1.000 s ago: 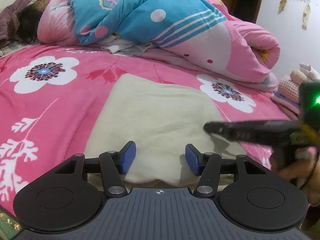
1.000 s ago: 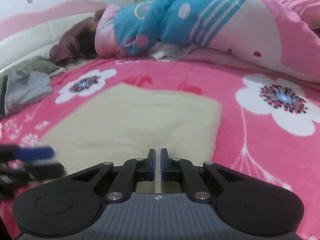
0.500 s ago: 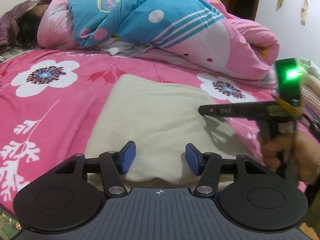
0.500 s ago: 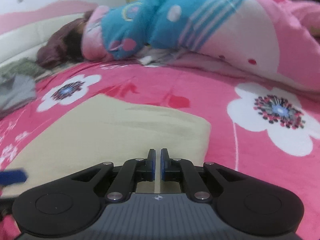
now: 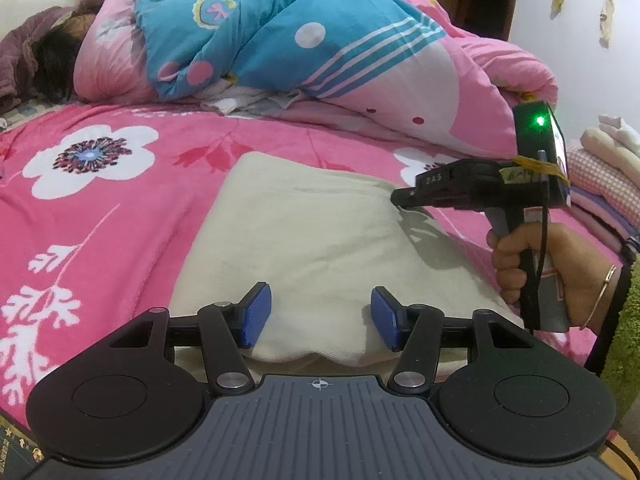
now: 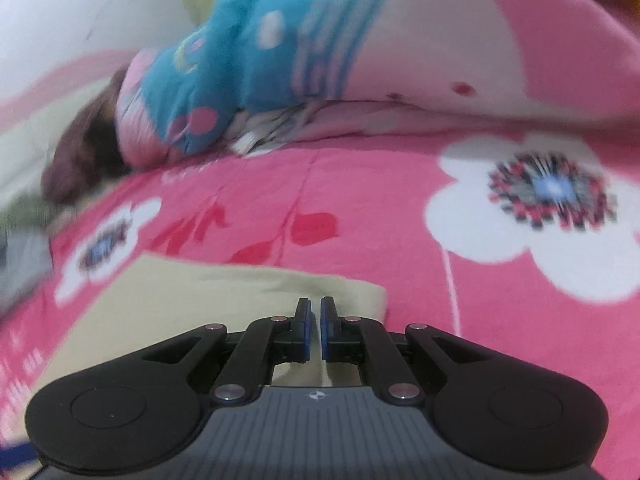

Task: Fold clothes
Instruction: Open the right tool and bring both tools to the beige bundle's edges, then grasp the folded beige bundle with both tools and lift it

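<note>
A cream cloth (image 5: 312,240), folded into a rectangle, lies flat on the pink flowered bedspread (image 5: 100,220). My left gripper (image 5: 320,312) is open, its blue pads (image 5: 256,316) low over the cloth's near edge with nothing between them. A hand (image 5: 560,264) holds my right gripper (image 5: 402,199), shut, with its tip just above the cloth's far right corner. The right wrist view is blurred by motion. It shows the right gripper (image 6: 314,308) with jaws nearly together and empty, over that corner of the cloth (image 6: 224,292).
A rolled pink and blue quilt (image 5: 320,40) lies across the far side of the bed. A maroon garment (image 5: 16,60) sits at the far left. Folded clothes (image 5: 600,168) are stacked off the bed's right edge. A grey garment (image 6: 20,264) lies blurred at the left.
The right gripper has travelled along the cloth's right side from its near part to its far right corner, staying shut. The left gripper has stayed in place, open.
</note>
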Demonstrator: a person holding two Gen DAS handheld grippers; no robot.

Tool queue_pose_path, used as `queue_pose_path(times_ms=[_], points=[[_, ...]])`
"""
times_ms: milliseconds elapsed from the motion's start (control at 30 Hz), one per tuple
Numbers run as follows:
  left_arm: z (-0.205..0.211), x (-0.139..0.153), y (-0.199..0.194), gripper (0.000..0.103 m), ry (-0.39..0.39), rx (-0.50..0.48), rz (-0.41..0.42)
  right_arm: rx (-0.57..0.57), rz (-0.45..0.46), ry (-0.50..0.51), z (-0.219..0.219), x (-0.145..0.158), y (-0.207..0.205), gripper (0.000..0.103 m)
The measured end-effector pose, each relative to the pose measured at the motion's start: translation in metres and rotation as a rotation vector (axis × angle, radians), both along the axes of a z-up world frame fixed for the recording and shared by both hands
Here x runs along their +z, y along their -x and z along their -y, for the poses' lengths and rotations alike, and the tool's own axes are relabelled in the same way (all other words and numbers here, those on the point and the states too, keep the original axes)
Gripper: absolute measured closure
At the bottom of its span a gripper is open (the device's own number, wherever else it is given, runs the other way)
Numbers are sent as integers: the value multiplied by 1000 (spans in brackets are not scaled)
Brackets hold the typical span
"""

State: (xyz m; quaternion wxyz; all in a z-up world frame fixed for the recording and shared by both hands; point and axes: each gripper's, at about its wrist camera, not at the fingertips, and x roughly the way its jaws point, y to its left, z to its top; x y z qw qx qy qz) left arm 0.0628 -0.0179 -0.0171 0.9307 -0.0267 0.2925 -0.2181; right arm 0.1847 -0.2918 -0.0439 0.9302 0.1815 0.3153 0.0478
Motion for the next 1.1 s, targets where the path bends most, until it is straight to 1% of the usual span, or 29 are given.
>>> queue_pose_path(times_ms=[67,100,133,167,200,233,267,300,367,433,500,533,633,700,733,767,833,967,1033,1100], points=[[-7,7,5,48,26,12,43,-48,-3,-105,16,-1,4,99],[-11,12,9,48,43,18,72,-73,-6,-128,23,1,10,99],[-18,17,10,48,63,25,97,-97,-8,-151,30,3,16,94],[-24,22,12,47,85,33,120,-117,-12,-172,37,5,21,81],[-30,23,9,45,103,38,119,-123,-21,-187,45,6,28,74],[-35,23,5,40,121,42,113,-125,-33,-208,52,6,35,69],[-40,23,1,33,139,47,106,-111,-57,-250,60,4,42,69],[-44,20,-6,32,155,46,77,-93,-89,-298,67,1,48,69],[-50,12,-21,32,180,44,7,-55,-156,-391,81,-5,59,65],[-54,4,-32,32,196,42,-47,-13,-227,-444,85,-11,68,64],[-59,-1,-39,26,213,40,-76,34,-246,-472,82,-15,62,64],[-59,-3,-44,20,214,31,-108,58,-255,-486,81,-17,58,64],[-60,-10,-57,19,219,1,-208,129,-283,-528,76,-24,48,63],[-58,-13,-69,18,222,-43,-286,176,-302,-556,73,-28,42,63],[-55,-15,-78,13,216,-71,-346,200,-311,-570,72,-31,39,63],[-53,-16,-87,7,214,-94,-385,223,-321,-584,70,-33,35,63],[-48,-18,-103,3,212,-139,-447,271,-339,-611,67,-37,29,63],[-38,-22,-126,2,213,-188,-525,351,-363,-674,61,-47,12,63],[-34,-26,-131,1,222,-194,-538,372,-357,-716,59,-54,0,65],[-30,-25,-130,1,222,-189,-530,381,-337,-766,54,-61,-12,68]])
